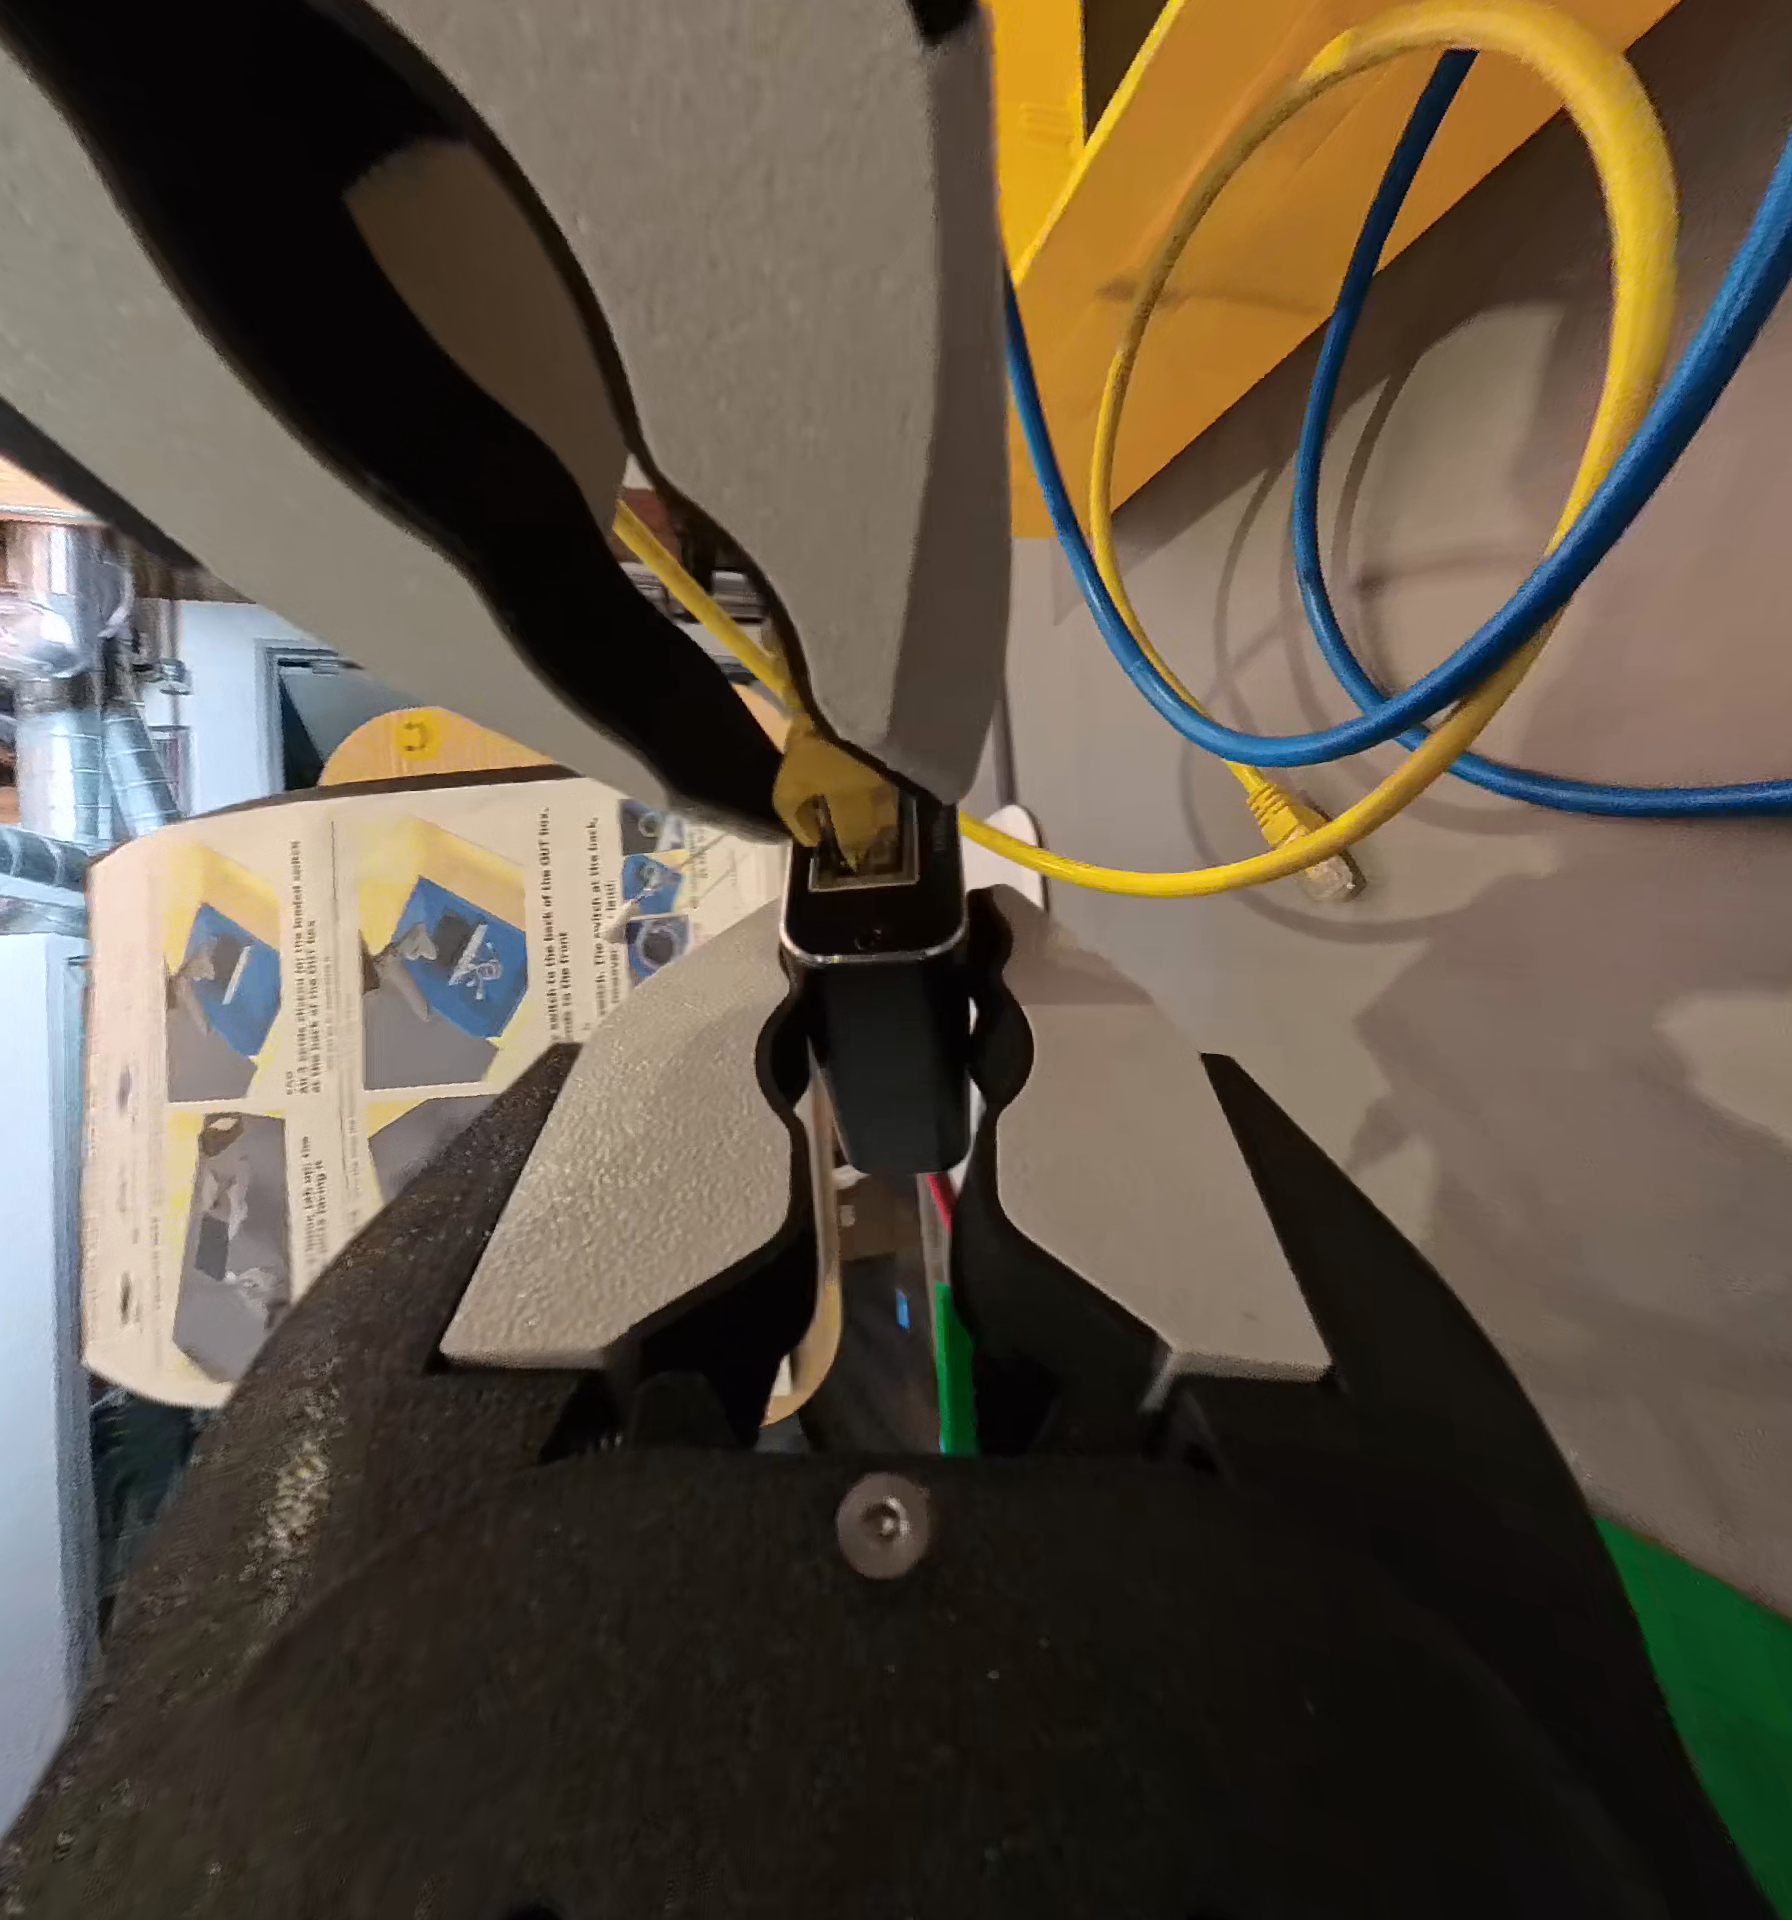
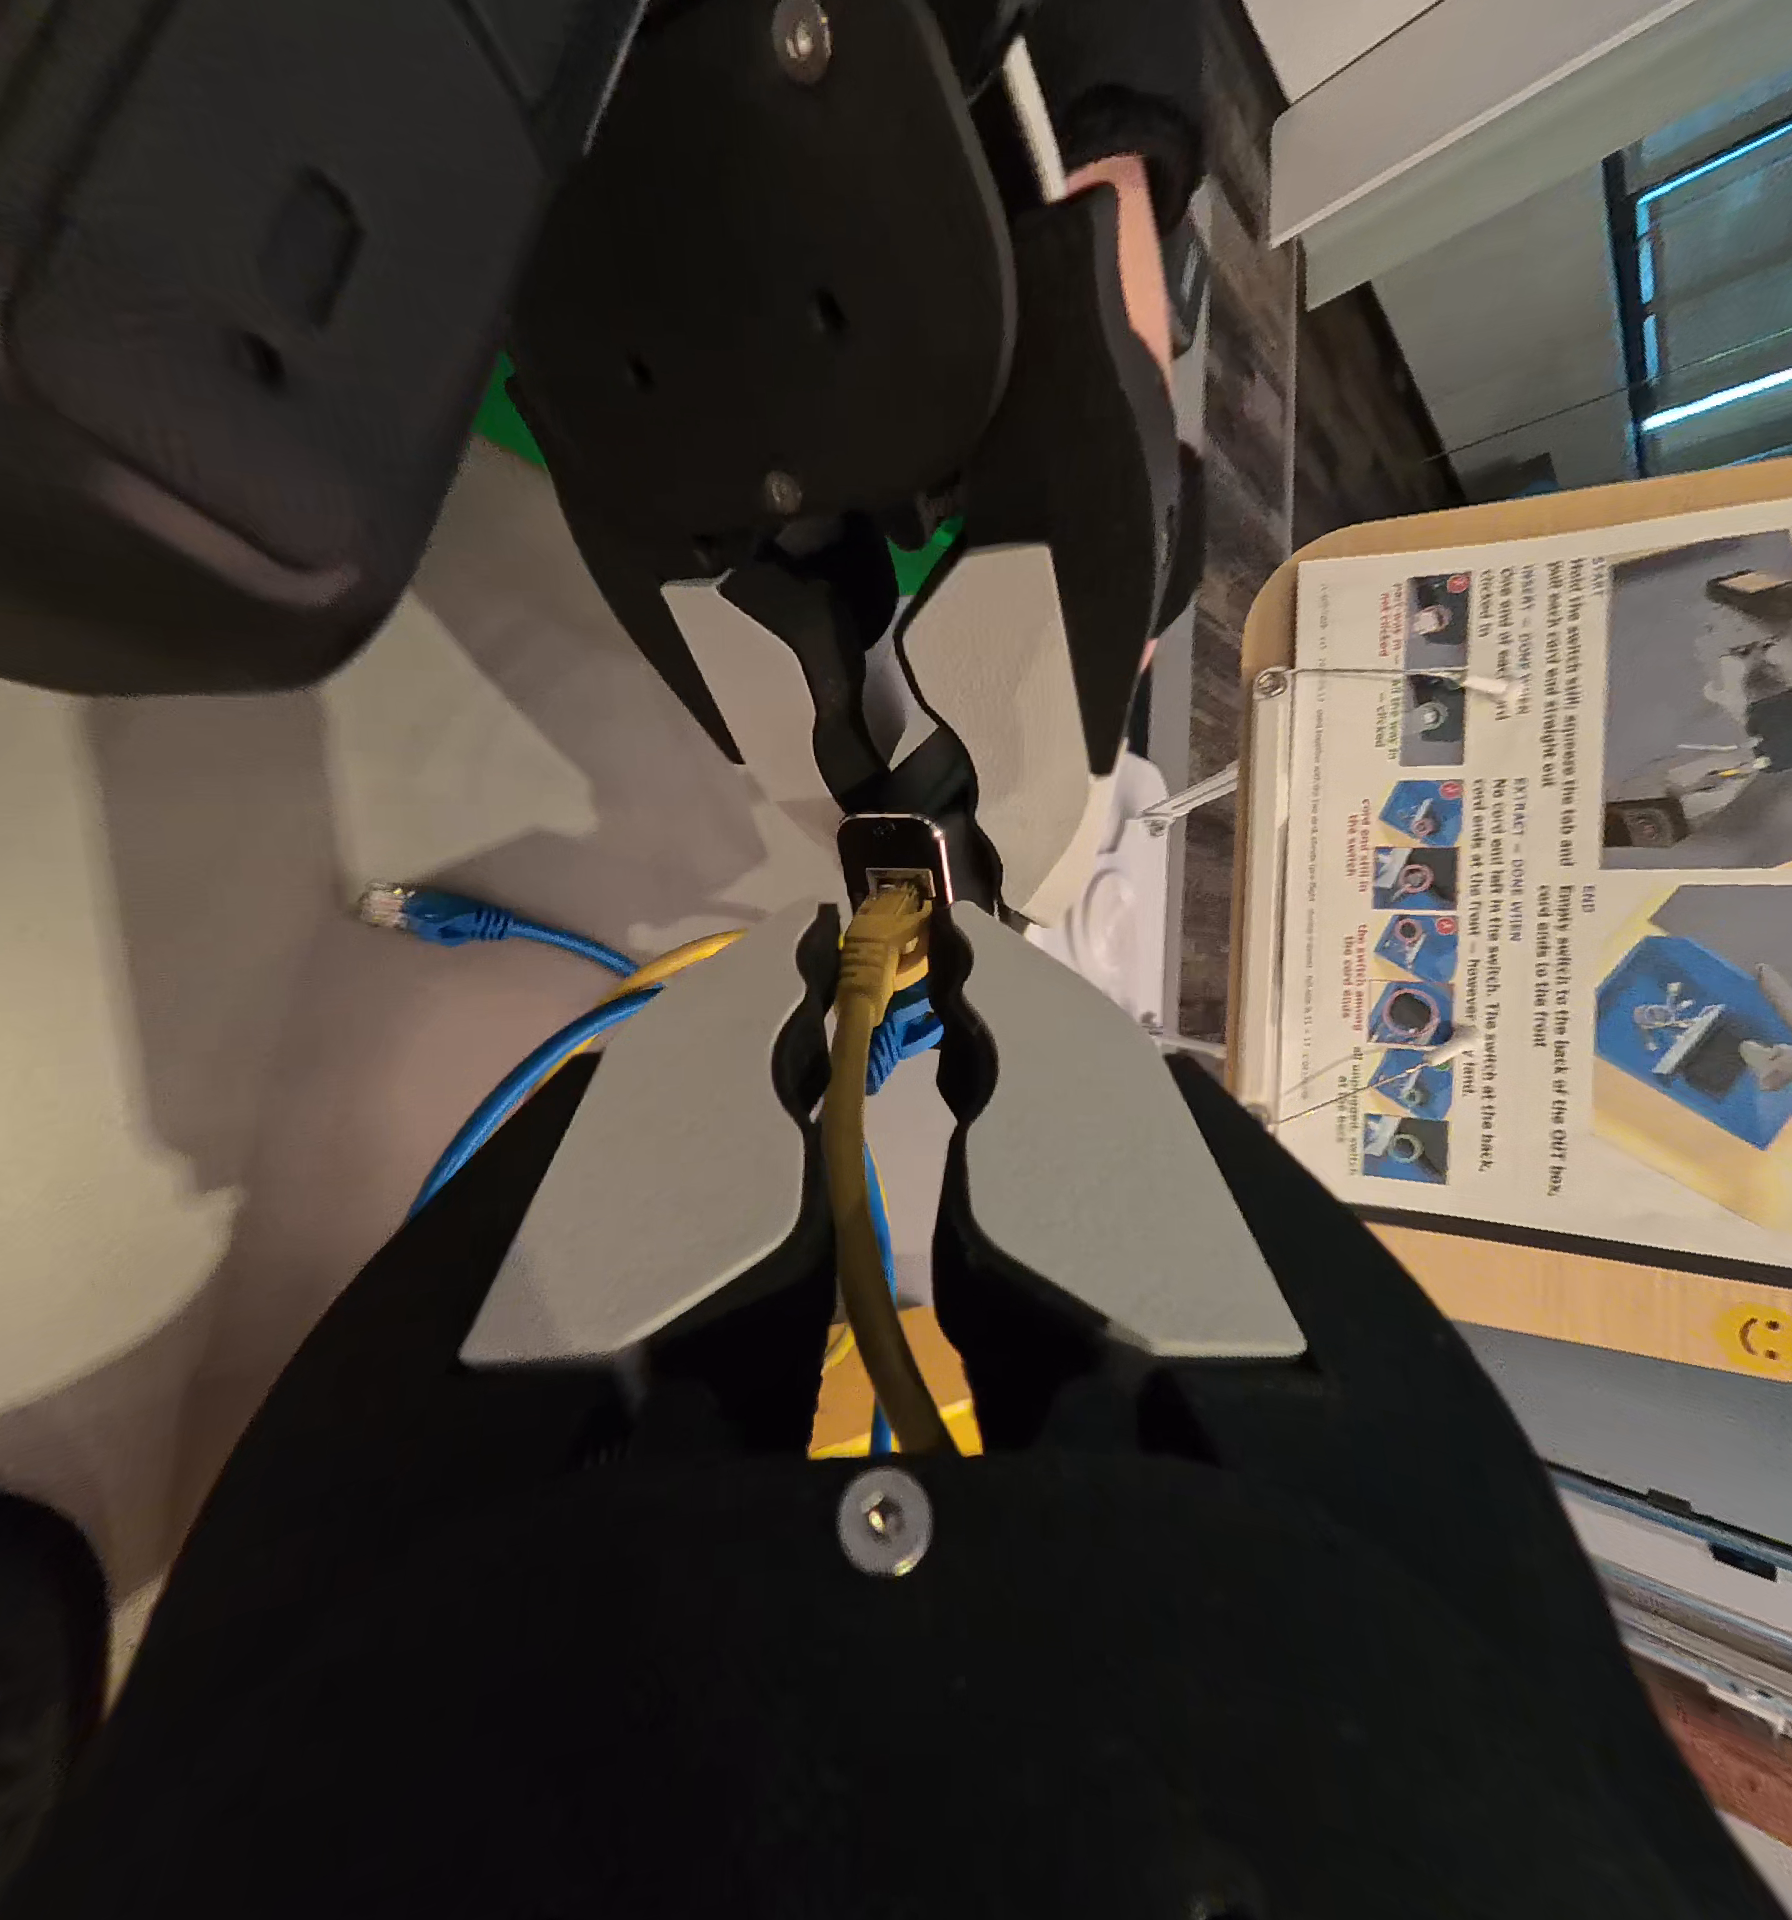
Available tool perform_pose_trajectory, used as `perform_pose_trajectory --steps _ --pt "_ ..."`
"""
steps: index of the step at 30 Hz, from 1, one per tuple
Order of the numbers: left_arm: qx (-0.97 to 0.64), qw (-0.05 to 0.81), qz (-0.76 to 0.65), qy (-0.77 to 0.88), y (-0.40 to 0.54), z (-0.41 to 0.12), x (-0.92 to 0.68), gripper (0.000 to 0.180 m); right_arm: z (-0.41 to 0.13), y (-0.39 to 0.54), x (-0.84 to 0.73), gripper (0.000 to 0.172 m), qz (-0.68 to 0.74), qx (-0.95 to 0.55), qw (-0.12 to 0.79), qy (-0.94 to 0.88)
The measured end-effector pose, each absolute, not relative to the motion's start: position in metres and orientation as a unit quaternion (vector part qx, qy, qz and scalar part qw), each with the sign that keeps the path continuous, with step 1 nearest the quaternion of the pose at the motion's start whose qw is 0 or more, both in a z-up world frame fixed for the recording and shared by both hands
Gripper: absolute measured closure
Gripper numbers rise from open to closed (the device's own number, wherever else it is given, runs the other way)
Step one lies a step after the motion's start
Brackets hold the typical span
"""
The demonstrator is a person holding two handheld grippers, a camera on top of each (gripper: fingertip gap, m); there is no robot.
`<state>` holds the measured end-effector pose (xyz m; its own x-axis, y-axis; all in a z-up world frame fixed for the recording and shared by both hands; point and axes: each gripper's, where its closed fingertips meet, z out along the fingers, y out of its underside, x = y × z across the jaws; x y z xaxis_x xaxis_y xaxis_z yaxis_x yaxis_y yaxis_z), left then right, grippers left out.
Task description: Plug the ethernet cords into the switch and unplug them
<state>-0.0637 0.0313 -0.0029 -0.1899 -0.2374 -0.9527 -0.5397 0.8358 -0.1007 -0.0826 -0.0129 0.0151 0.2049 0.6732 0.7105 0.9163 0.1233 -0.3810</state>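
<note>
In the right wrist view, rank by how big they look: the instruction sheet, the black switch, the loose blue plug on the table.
1. Instruction sheet, by far the largest.
2. Black switch, only its end face showing.
3. Loose blue plug, close to the switch in apparent size; different distances from the camera make this pair unsure.

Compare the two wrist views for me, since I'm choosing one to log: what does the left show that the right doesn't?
Left wrist view only: a loose yellow plug lying on the grey table, and a green patch.

Right wrist view only: a loose blue plug and a window.

Both: the black switch in the left gripper, the right gripper holding the yellow cord at its port, and the instruction sheet.
</note>
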Motion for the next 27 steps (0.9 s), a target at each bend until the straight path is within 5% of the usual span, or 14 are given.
perform_pose_trajectory --steps 27 --pt "-0.250 0.550 0.081 0.793 0.005 -0.015 -0.054 0.154 0.007 -0.040 -0.071 0.152 -0.102 -0.682 0.372 -0.621"
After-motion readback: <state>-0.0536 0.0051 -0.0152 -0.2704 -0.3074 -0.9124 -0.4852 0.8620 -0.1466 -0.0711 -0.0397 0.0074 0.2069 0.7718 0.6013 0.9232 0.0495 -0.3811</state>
